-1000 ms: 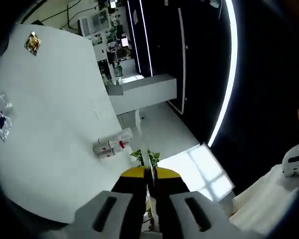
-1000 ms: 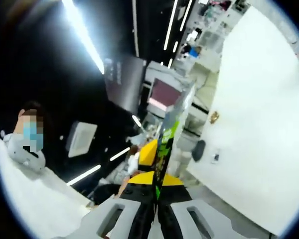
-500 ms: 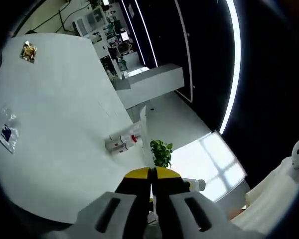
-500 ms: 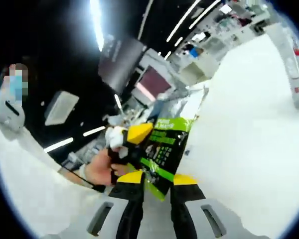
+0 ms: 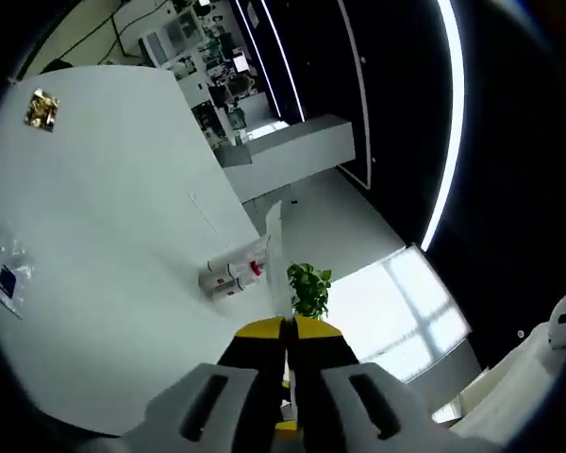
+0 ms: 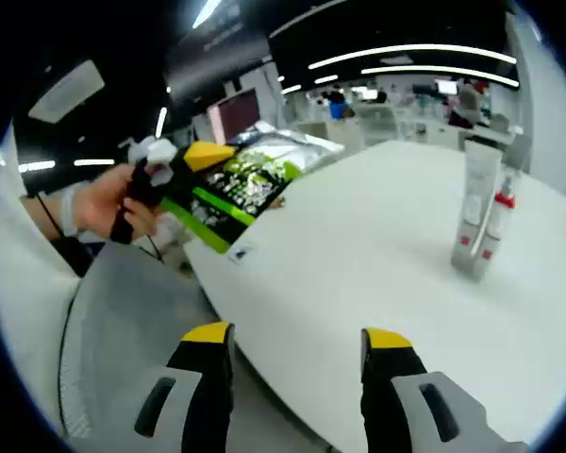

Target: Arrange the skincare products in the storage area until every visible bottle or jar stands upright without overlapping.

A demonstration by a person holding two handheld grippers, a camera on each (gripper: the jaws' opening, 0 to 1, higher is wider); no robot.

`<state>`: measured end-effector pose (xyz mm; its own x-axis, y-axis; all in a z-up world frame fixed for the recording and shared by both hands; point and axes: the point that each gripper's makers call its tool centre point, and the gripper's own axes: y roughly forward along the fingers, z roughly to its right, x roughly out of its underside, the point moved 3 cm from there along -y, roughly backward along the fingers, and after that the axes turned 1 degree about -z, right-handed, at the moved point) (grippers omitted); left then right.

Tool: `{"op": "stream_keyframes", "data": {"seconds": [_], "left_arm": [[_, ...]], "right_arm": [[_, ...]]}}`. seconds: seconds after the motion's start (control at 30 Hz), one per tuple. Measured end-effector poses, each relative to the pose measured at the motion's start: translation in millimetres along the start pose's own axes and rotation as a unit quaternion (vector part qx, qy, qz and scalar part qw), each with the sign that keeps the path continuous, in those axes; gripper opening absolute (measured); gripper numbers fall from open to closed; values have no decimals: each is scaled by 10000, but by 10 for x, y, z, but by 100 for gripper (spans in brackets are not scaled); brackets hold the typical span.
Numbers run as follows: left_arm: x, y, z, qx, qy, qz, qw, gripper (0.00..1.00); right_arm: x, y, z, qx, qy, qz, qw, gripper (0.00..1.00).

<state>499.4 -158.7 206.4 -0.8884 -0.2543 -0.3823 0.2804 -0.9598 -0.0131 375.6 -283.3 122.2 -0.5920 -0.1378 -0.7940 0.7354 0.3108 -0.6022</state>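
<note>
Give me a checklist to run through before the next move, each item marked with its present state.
1. Right gripper free to grasp: ok, jaws open, nothing between them.
2. Left gripper grip secure: ok, jaws shut on the green packet.
3. Green packet set down: not ok, it is held in the air.
4. White tubes upright: ok, standing on the white table.
5. Tubes apart from one another: cannot tell, they stand closely clustered.
</note>
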Motion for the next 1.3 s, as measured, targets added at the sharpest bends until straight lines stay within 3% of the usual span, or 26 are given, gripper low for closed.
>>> {"op": "stream_keyframes", "data": {"seconds": [0.1, 0.17, 0.33, 0.6, 0.87, 1.13, 1.3], "left_arm": [[-166, 102, 76, -5, 185, -88, 9998, 0], [-257, 145, 126, 28, 266, -109, 9996, 0], [-459, 288, 173, 40, 386, -184, 9991, 0], [-533, 508, 34, -76, 363, -388, 9986, 0], [-560, 872, -129, -76, 188, -630, 9978, 0], [-581, 1186, -285, -84, -56, -648, 9978, 0], [-548, 1389, -437, -213, -104, -787, 9966, 0]], "right_arm": [[81, 21, 43, 307, -651, -334, 9968, 46], [60, 48, 0, 260, -950, -248, 9948, 43], [157, 68, -37, 209, -1244, -469, 9909, 40], [222, 44, 83, 381, -1189, -604, 9903, 38], [228, 4, 153, 564, -1185, -589, 9896, 35], [273, -5, 185, 668, -1199, -737, 9878, 33], [186, -54, 180, 743, -1378, -522, 9863, 27]]}}
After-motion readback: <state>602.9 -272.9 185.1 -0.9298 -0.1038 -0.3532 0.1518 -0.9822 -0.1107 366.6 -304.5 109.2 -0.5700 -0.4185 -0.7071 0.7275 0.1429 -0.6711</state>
